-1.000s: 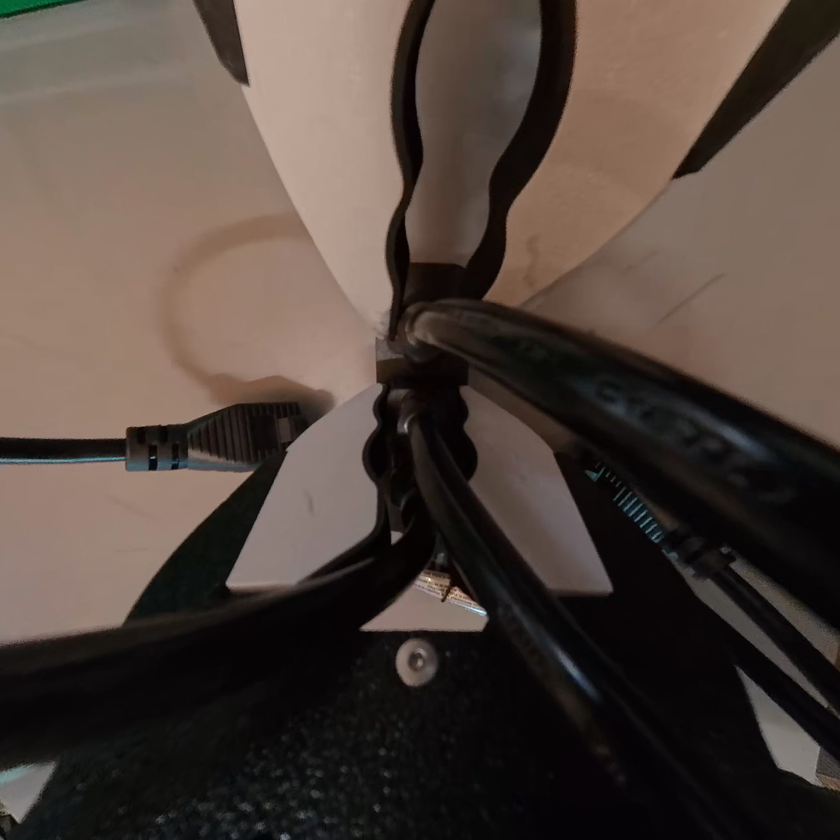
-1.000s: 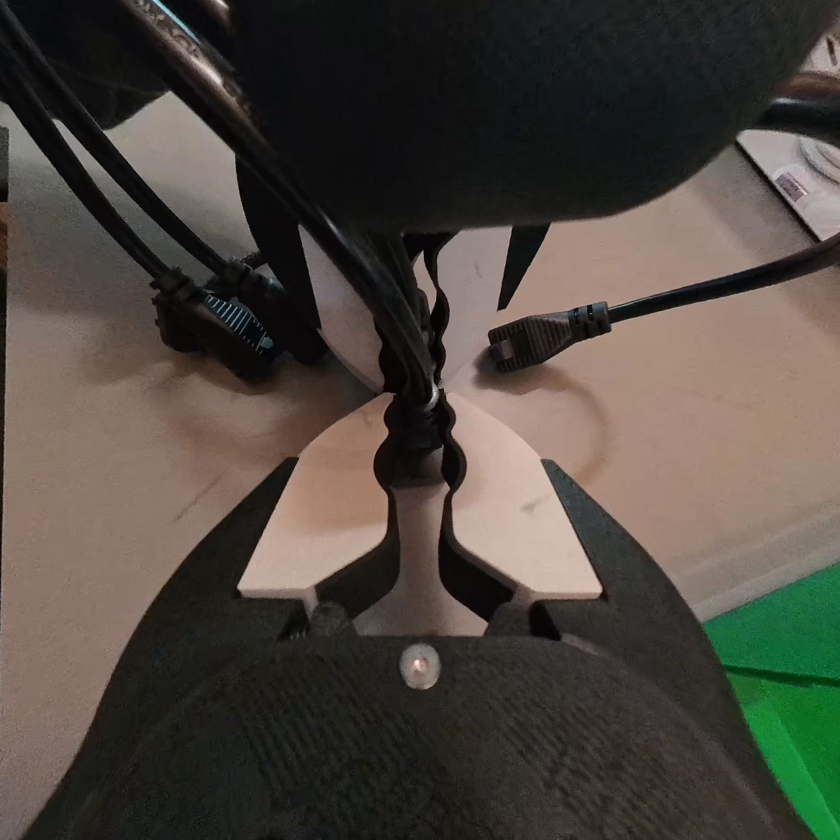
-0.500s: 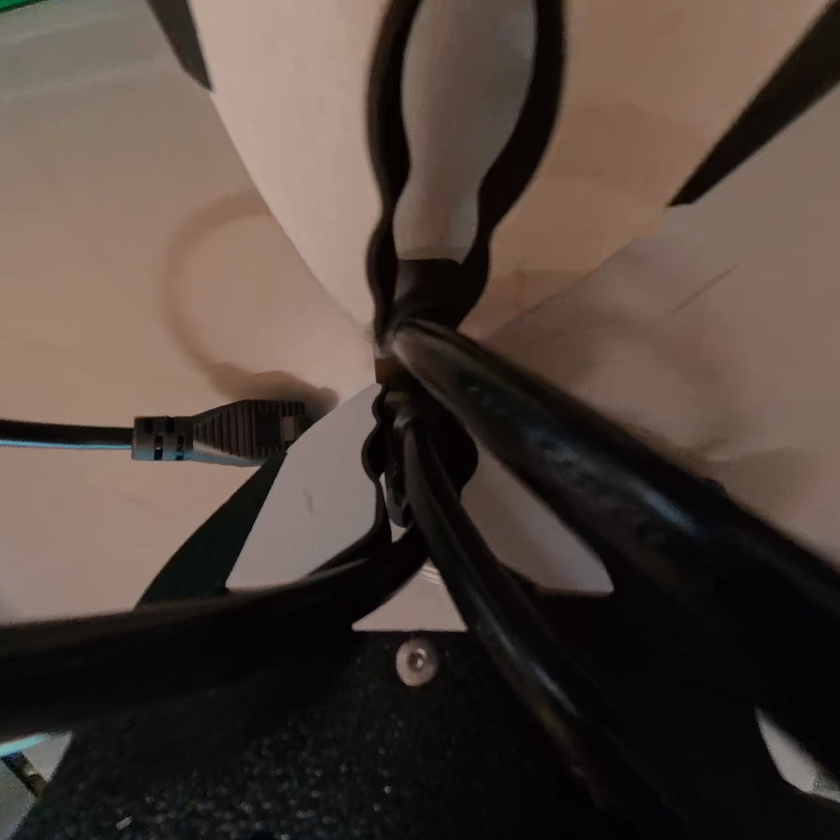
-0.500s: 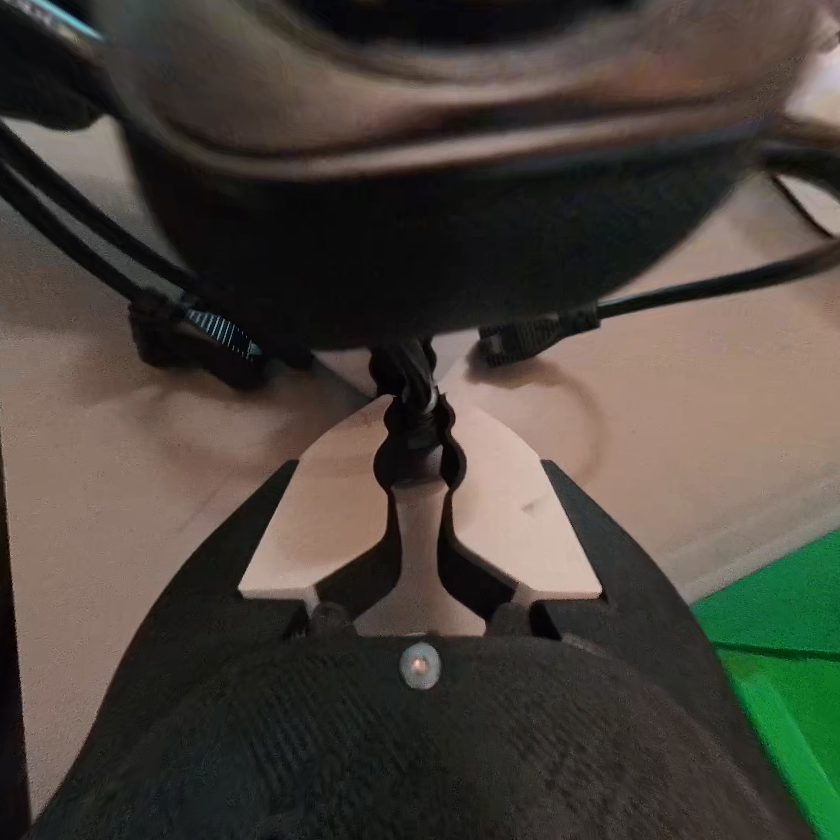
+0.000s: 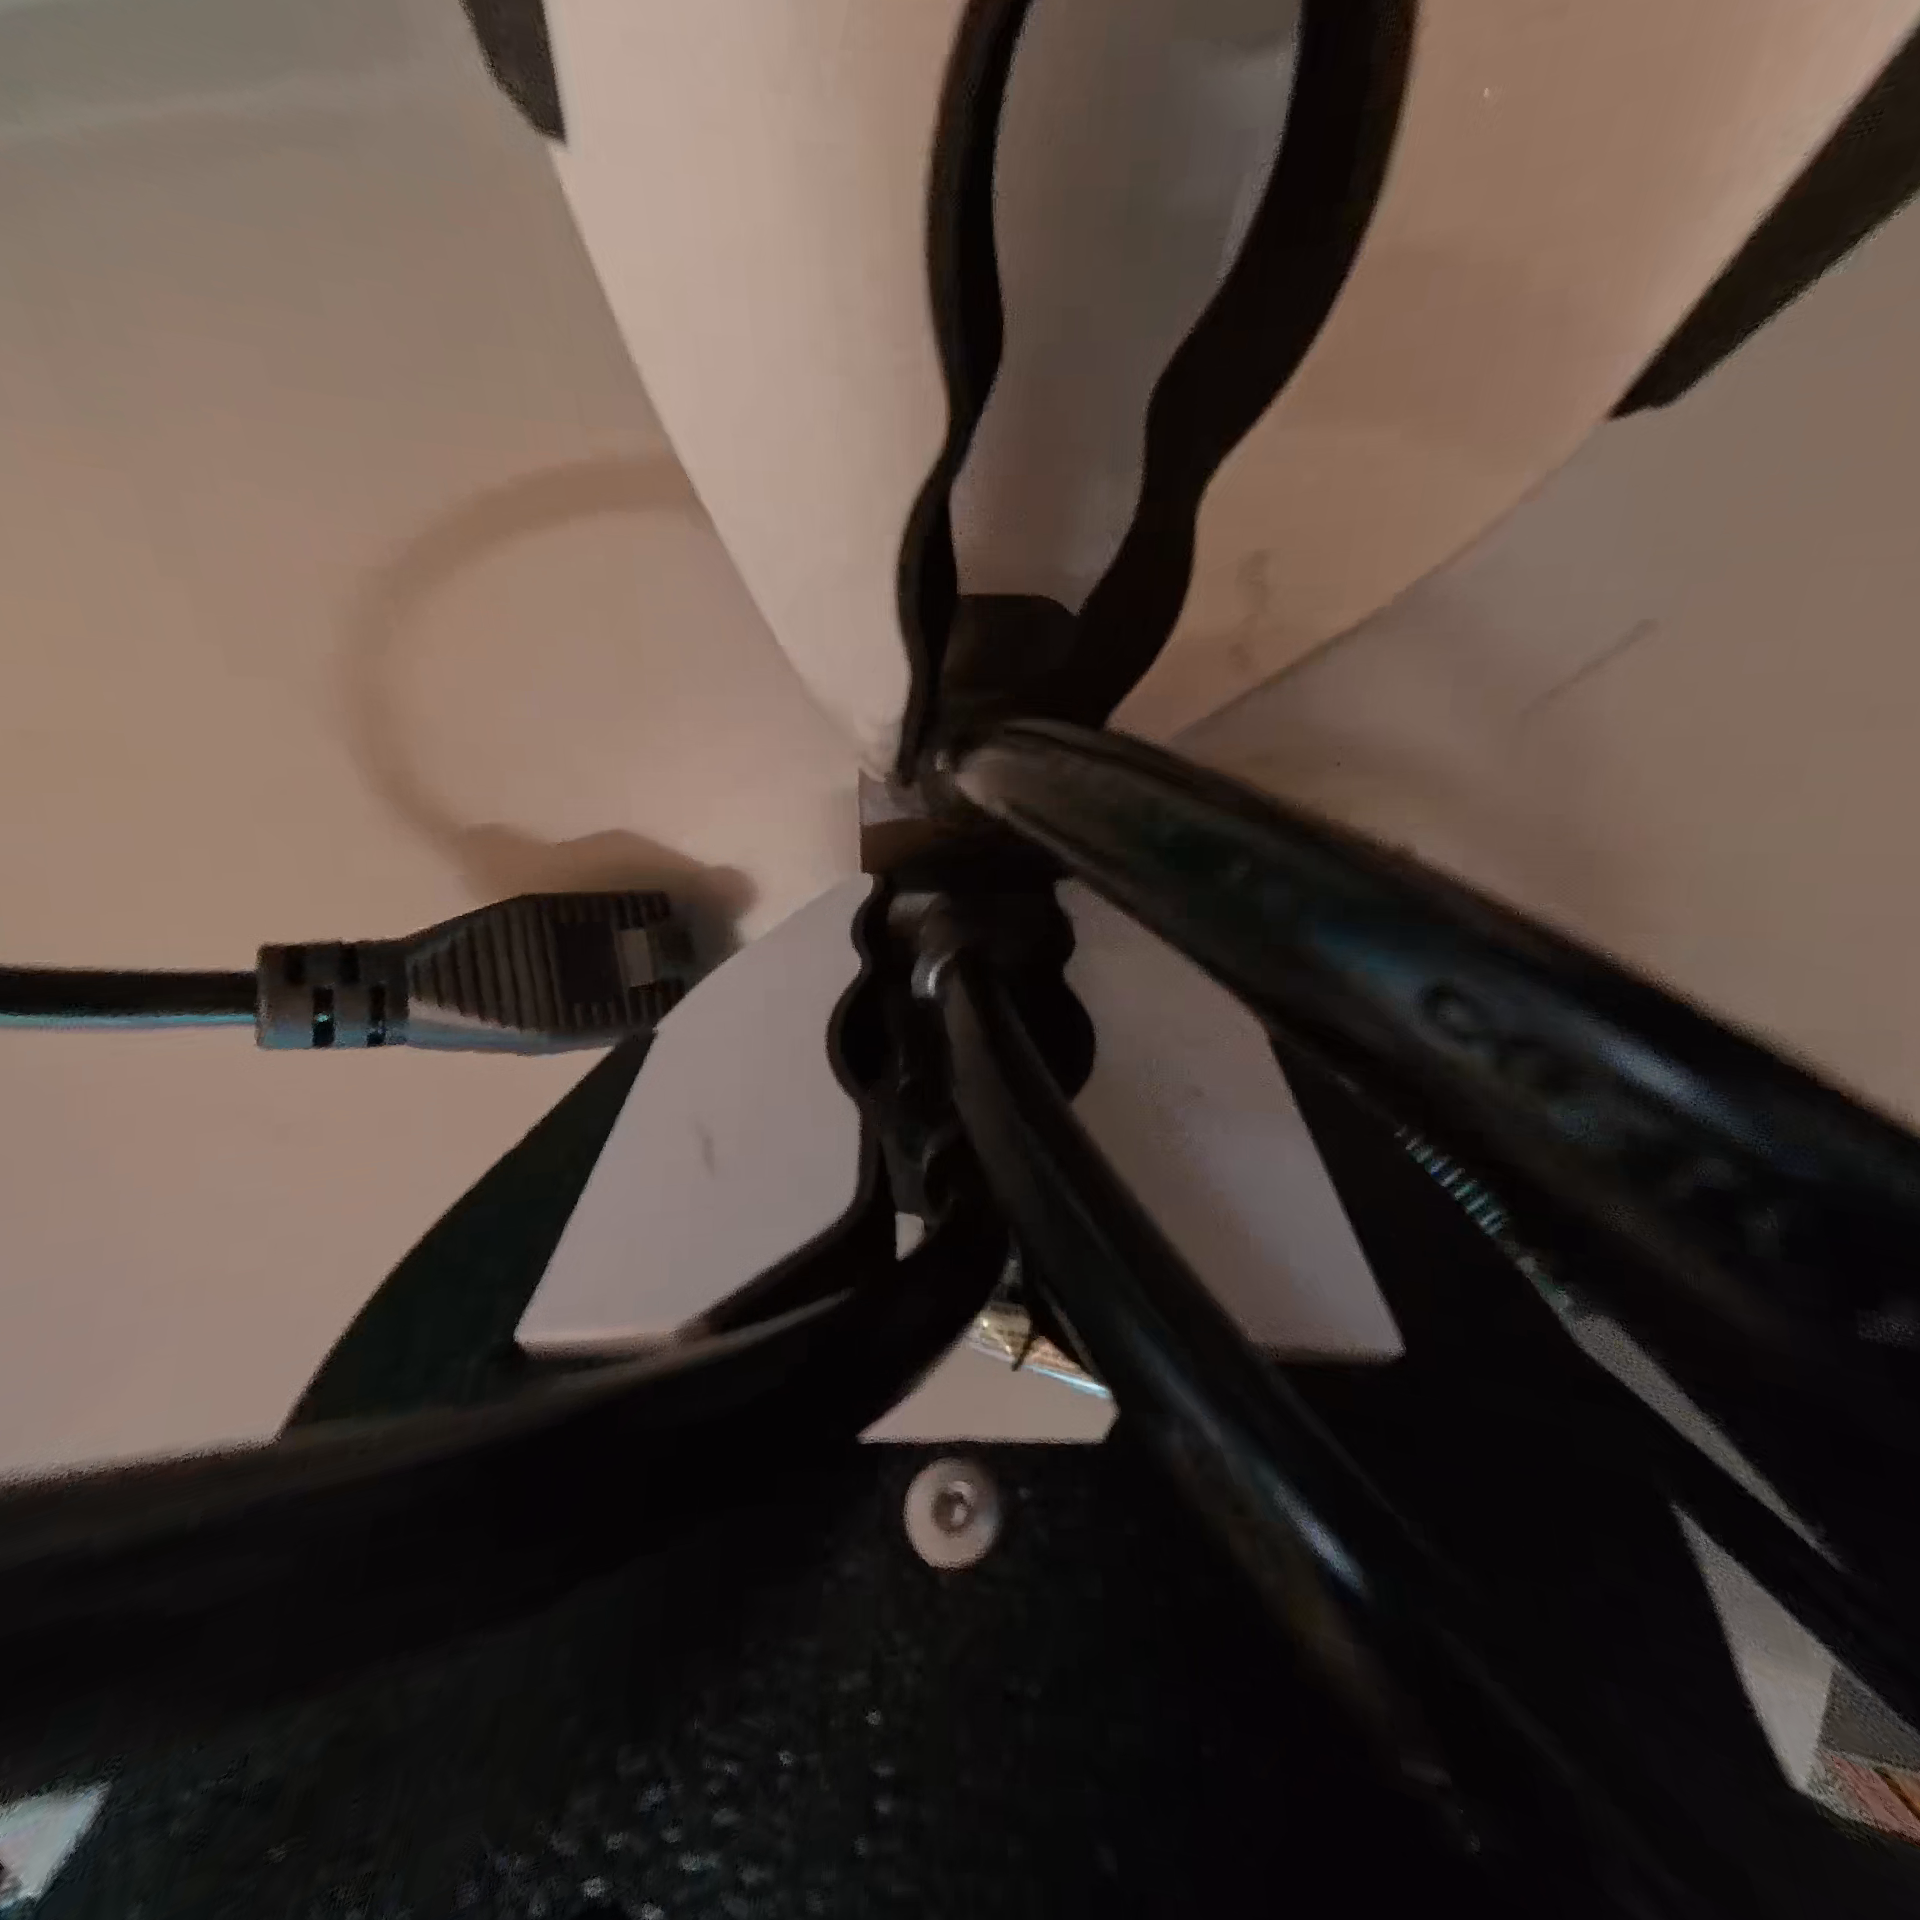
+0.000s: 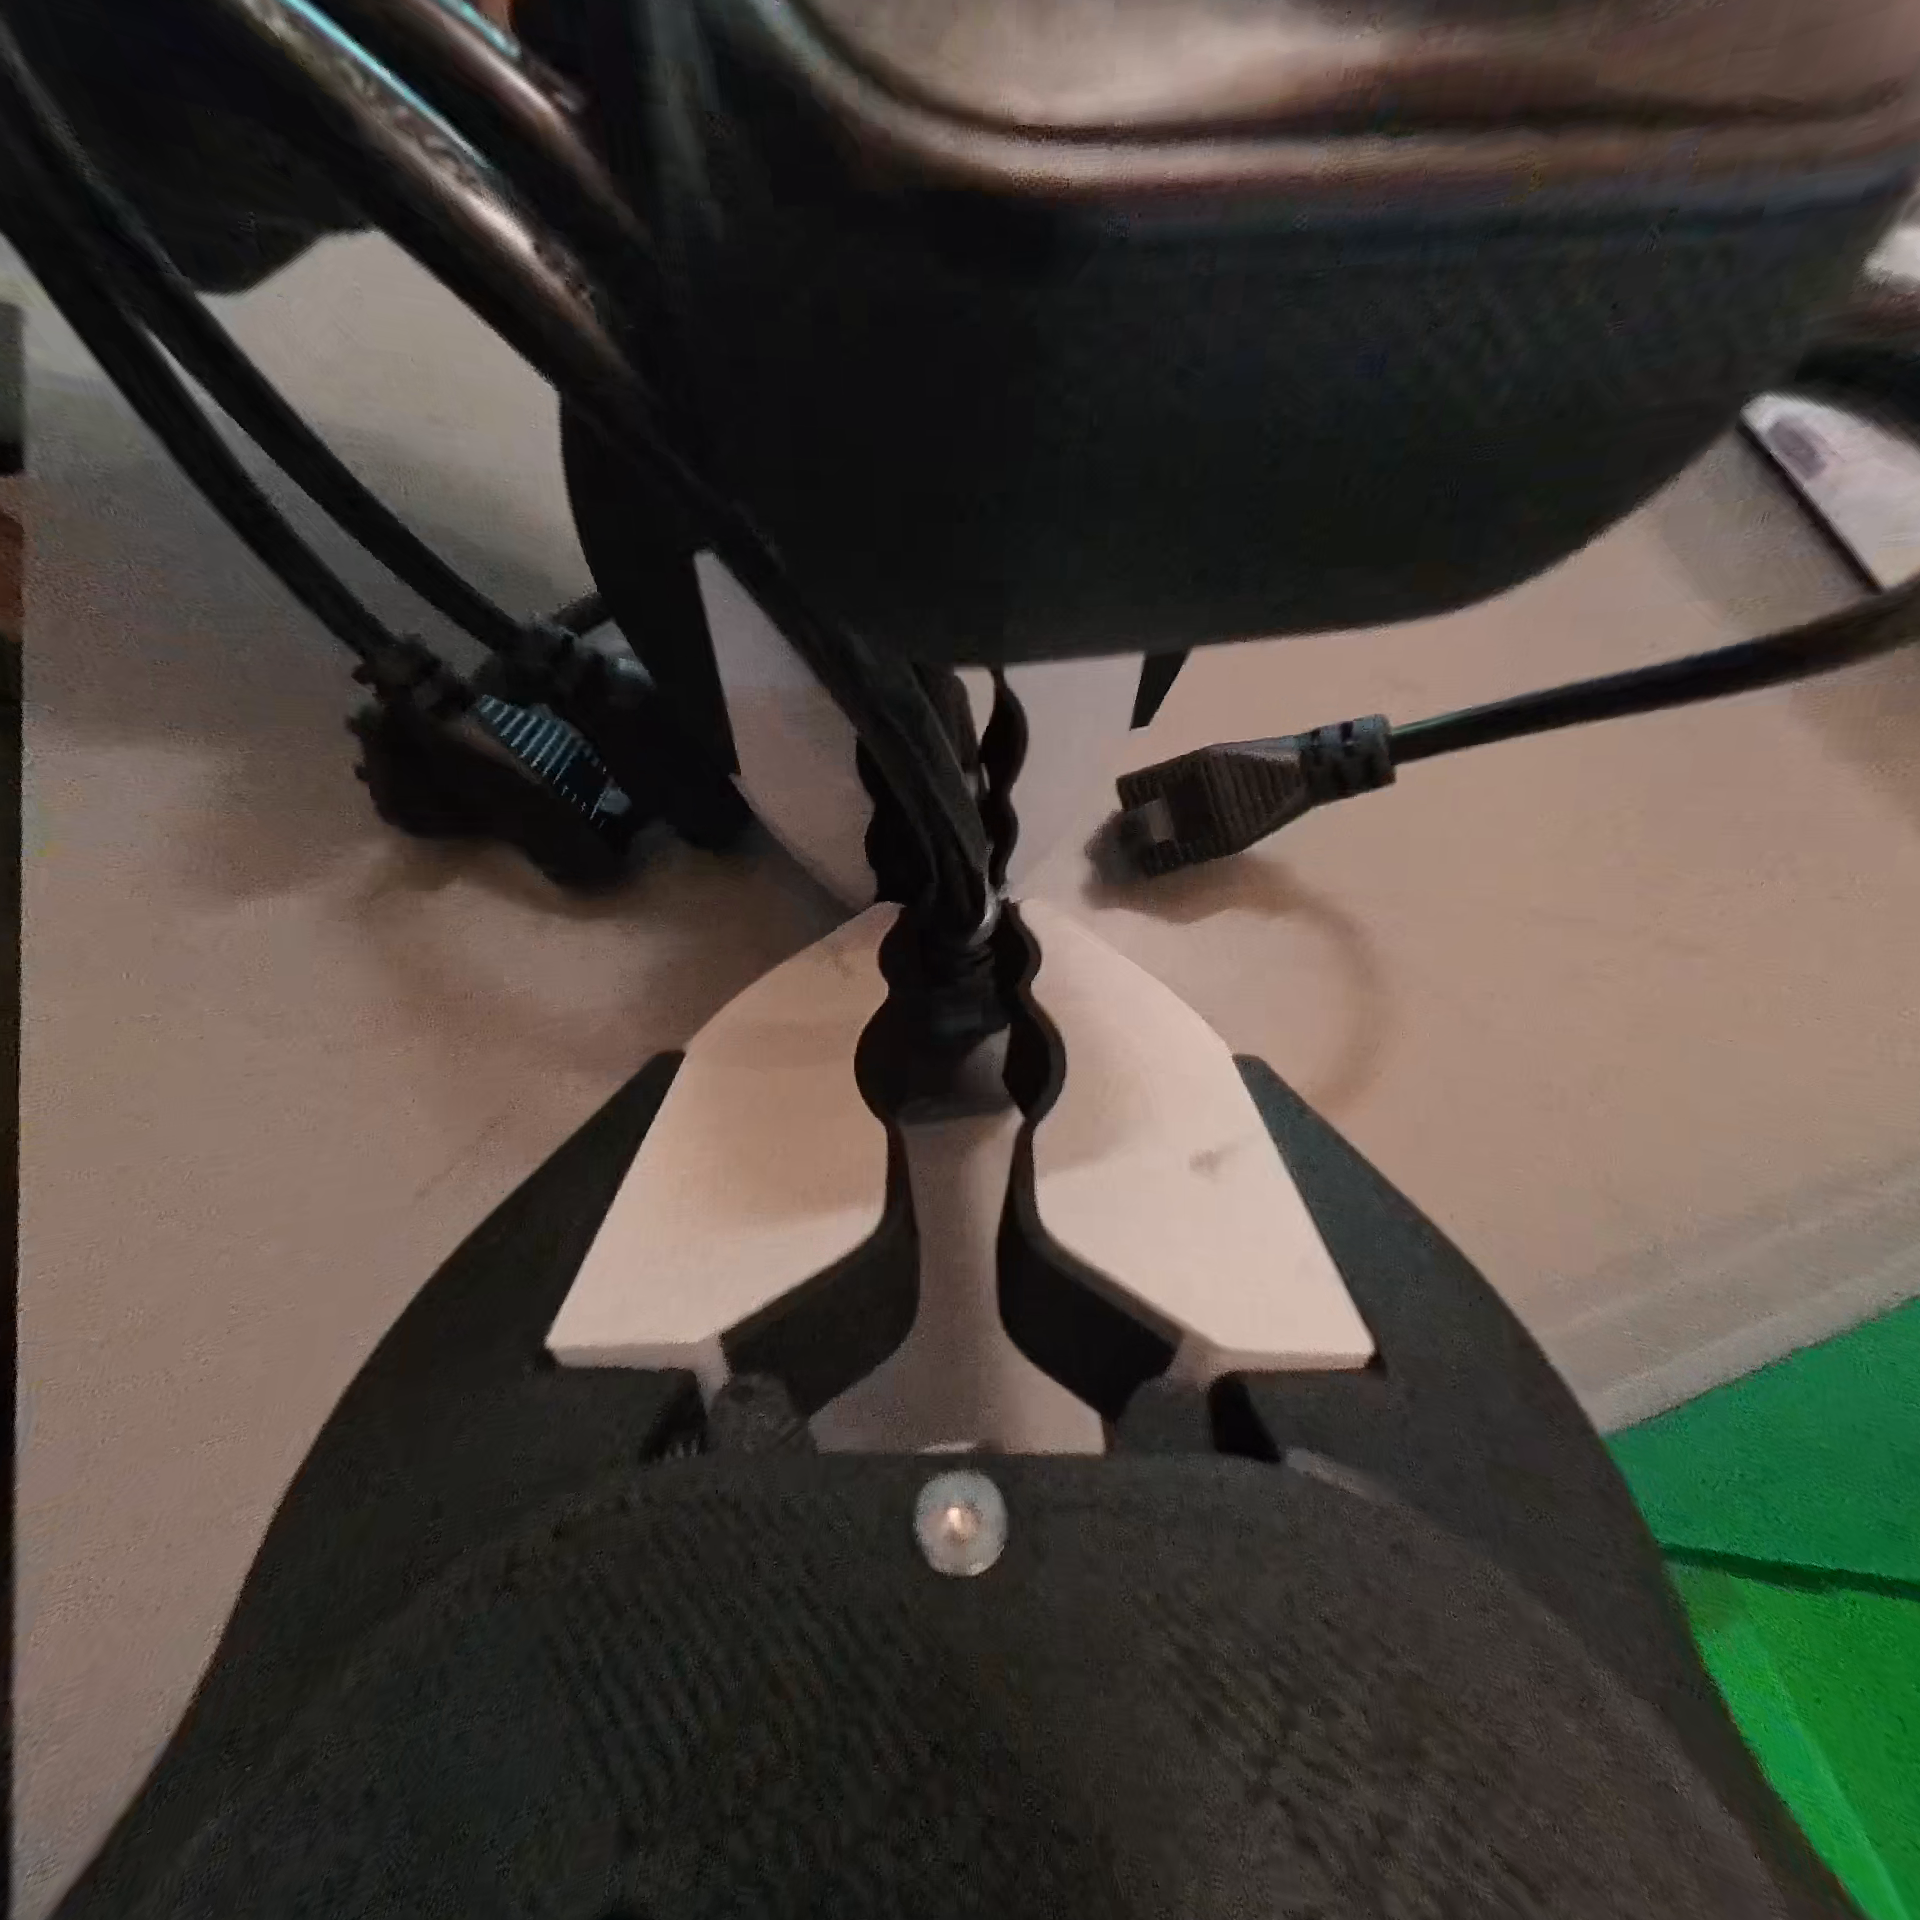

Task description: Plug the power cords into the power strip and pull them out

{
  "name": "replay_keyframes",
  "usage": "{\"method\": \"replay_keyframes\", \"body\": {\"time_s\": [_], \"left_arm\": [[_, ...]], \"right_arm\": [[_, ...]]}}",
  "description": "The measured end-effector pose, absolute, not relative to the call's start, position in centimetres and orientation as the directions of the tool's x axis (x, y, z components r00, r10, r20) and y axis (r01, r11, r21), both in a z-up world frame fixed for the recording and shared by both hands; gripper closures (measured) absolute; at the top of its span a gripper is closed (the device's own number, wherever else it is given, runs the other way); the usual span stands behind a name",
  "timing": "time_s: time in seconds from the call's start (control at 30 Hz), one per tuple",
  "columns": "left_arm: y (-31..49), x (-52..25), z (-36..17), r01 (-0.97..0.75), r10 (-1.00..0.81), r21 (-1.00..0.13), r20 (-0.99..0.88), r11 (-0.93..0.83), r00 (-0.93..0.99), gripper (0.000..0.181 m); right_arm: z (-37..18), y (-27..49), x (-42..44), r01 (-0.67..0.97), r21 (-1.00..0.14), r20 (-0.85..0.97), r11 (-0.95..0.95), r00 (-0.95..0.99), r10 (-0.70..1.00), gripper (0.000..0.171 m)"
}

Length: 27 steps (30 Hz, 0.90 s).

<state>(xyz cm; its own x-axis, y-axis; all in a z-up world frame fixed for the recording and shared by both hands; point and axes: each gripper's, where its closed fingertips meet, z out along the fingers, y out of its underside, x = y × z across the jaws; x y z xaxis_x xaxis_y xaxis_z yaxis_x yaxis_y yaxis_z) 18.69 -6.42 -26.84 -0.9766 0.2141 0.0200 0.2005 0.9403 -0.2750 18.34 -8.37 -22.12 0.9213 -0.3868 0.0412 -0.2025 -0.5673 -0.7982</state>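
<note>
My two grippers meet tip to tip over the beige table. My left gripper (image 5: pixel 961 914) is shut on the black end of a power cord (image 5: pixel 1091 1247) that trails back over its body. My right gripper (image 6: pixel 951 935) is shut on a black plug (image 6: pixel 951 1013) joined to that cord end. In the left wrist view the right gripper's white fingers (image 5: pixel 790 468) come down from the top and clamp the same black piece (image 5: pixel 1013 644). A loose black connector (image 5: pixel 540 971) lies on the table beside the tips; it also shows in the right wrist view (image 6: pixel 1216 795).
A thick black cable (image 5: pixel 1455 997) crosses the left wrist view. A tied bundle of black cords (image 6: pixel 499 748) lies on the table (image 6: pixel 208 1039). A white object (image 6: pixel 1839 468) sits at the far right edge. A green mat (image 6: pixel 1787 1538) lies beyond the table edge. Some 5 centimetres of space lies between my two pairs of fingers. My left gripper's tips are some 6 centimetres from the loose black connector (image 5: pixel 540 971).
The left gripper's body tipped toward the right camera and swung back, and the thick cable shifted with it. Both grippers stayed shut on the joined cord ends.
</note>
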Motion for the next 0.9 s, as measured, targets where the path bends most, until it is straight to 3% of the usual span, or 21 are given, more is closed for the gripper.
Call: {"method": "replay_keyframes", "body": {"time_s": [0.13,0.3,0.47,0.63,0.83,0.9], "left_arm": [[-6.6,19.0,-26.8,0.180,0.189,-0.251,0.012,0.951,-0.982,0.155],[-6.4,18.5,-26.8,0.217,0.233,-0.271,0.027,0.938,-0.972,0.155],[-6.6,19.0,-26.8,0.180,0.188,-0.271,0.005,0.946,-0.982,0.156],[-6.7,18.5,-26.8,0.212,0.229,-0.301,0.022,0.930,-0.973,0.155],[-6.5,19.1,-26.8,0.183,0.187,-0.280,-0.015,0.942,-0.982,0.156],[-6.3,18.9,-26.8,0.177,0.184,-0.278,-0.001,0.944,-0.983,0.156]], "right_arm": [[-22.0,-8.6,19.3,-0.325,-0.843,-0.125,-0.430,0.894,-0.431,0.158],[-22.0,-8.3,18.0,-0.195,-0.807,0.042,-0.558,0.923,-0.382,0.158],[-21.9,-8.6,19.2,-0.313,-0.847,-0.120,-0.430,0.900,-0.419,0.158],[-22.0,-8.6,18.0,-0.198,-0.801,0.034,-0.565,0.927,-0.373,0.158],[-21.9,-8.4,19.2,-0.346,-0.853,-0.164,-0.391,0.888,-0.429,0.158],[-21.8,-8.2,18.7,-0.292,-0.849,-0.092,-0.441,0.902,-0.422,0.158]]}}
